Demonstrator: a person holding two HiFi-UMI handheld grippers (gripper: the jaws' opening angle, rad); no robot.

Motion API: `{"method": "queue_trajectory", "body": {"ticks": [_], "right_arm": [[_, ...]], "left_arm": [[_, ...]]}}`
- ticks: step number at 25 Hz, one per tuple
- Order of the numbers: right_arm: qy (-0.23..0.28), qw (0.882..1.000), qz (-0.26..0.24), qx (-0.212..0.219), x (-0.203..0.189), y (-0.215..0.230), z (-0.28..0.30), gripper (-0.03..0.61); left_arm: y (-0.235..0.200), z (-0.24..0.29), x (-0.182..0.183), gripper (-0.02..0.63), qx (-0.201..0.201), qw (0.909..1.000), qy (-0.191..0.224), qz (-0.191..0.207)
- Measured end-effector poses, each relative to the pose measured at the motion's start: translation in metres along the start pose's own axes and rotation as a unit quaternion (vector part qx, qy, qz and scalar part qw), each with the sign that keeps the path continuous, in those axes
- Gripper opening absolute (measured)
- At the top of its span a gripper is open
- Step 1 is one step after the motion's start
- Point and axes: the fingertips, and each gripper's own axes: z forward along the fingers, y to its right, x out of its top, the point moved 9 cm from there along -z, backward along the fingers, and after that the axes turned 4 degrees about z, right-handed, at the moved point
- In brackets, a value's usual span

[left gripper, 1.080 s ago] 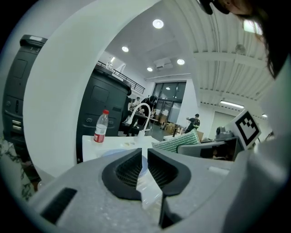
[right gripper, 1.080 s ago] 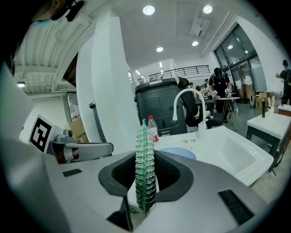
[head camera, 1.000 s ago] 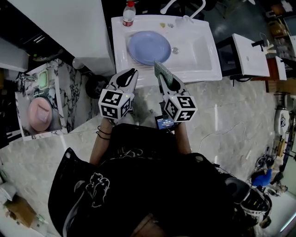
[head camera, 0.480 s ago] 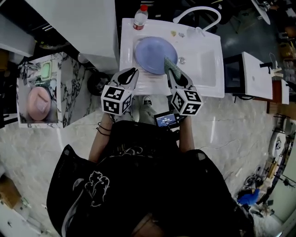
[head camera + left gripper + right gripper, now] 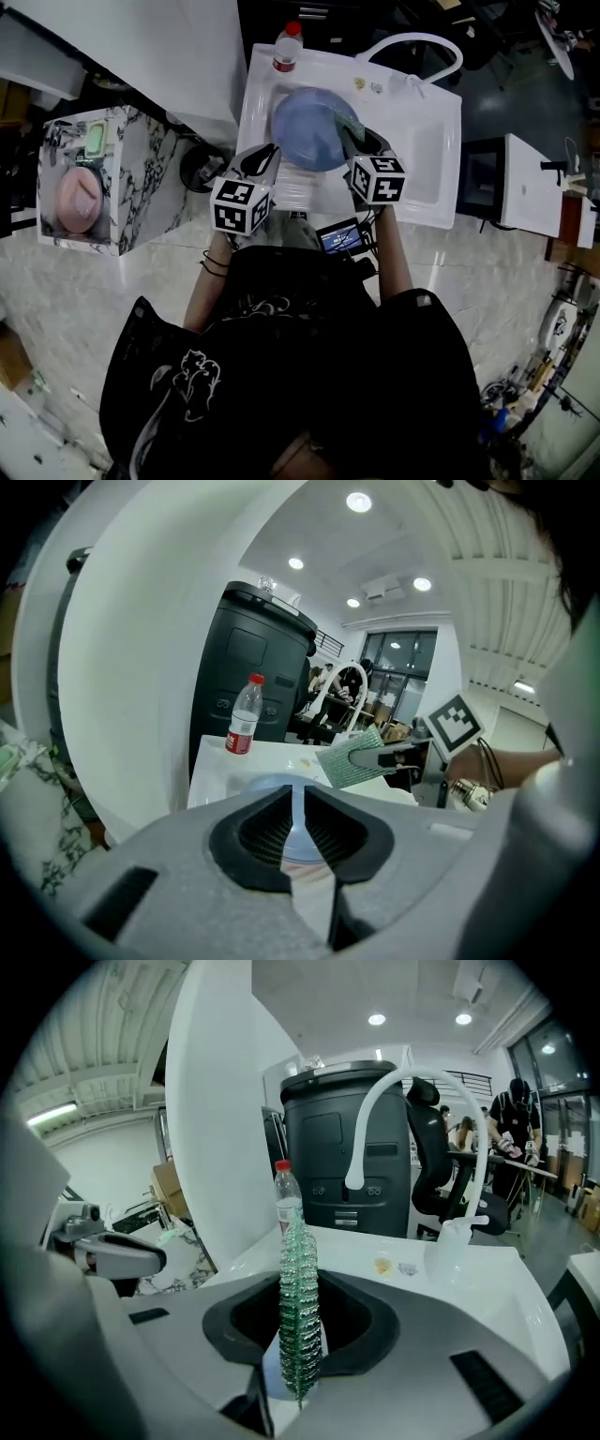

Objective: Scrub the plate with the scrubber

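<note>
While the left gripper (image 5: pixel 263 157) hovers over the sink's (image 5: pixel 433 141) near rim, ribbed pads nearly together on nothing, the right gripper (image 5: pixel 360 139) pinches one knobbly green mesh scrubber (image 5: pixel 298 1302) above the single round blue plate (image 5: pixel 302 129) in the white basin. Bare basin lies rightward. One clear bottle (image 5: pixel 286 49) stands on the far rim.

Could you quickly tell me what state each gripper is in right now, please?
Left gripper: jaws closed, holding nothing.
Right gripper: jaws closed on the green scrubber.
</note>
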Motion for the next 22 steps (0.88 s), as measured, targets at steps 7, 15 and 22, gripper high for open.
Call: {"method": "queue_trajectory", "body": {"ticks": [7,15,22], "right_arm": [[-0.064,0.998,-0.014,0.024,-0.001,0.038,0.068,0.089],[-0.121,0.992,-0.029,0.022,-0.009,0.056,0.131,0.089],[-0.145,0.987,-0.054,0.03,0.004,0.053,0.156,0.089]], "left_arm": [[-0.007,0.028,-0.011,0.034,0.029,0.9988,-0.033,-0.021],[-0.011,0.043,-0.011,0.034,0.048,0.9974,-0.049,-0.025],[-0.007,0.045,-0.016,0.034,0.055,0.9963,-0.058,-0.033]]}}
